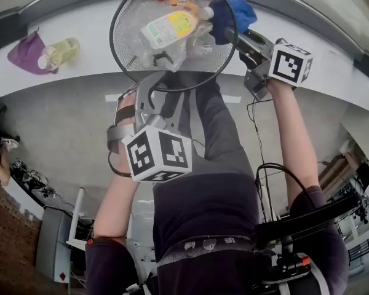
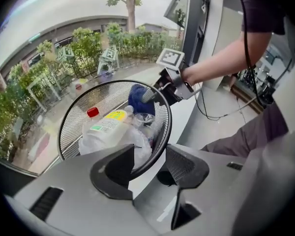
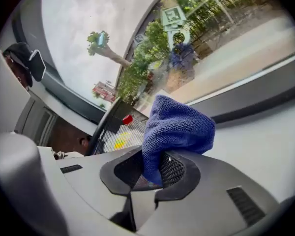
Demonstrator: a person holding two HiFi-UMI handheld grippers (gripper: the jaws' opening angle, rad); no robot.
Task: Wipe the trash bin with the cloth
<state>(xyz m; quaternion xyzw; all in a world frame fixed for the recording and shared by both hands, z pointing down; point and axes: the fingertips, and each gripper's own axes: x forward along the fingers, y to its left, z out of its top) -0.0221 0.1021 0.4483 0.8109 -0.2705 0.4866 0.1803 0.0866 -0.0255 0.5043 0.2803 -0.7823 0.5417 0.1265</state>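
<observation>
Left tool (image 2: 147,168) is straddling the near rim of the black wire-mesh trash bin (image 2: 69,127), jaws apart, pads not visibly pressing, probably bracing it on the white counter (image 1: 80,72). Right tool (image 3: 155,168) is clamping the bunched blue microfibre cloth (image 3: 177,127), poised for wiping, with the bin's rim just left of its tip. Clear plastic bottles (image 1: 172,26) are crowding the inside, while the rim and outer wall are offering free room.
</observation>
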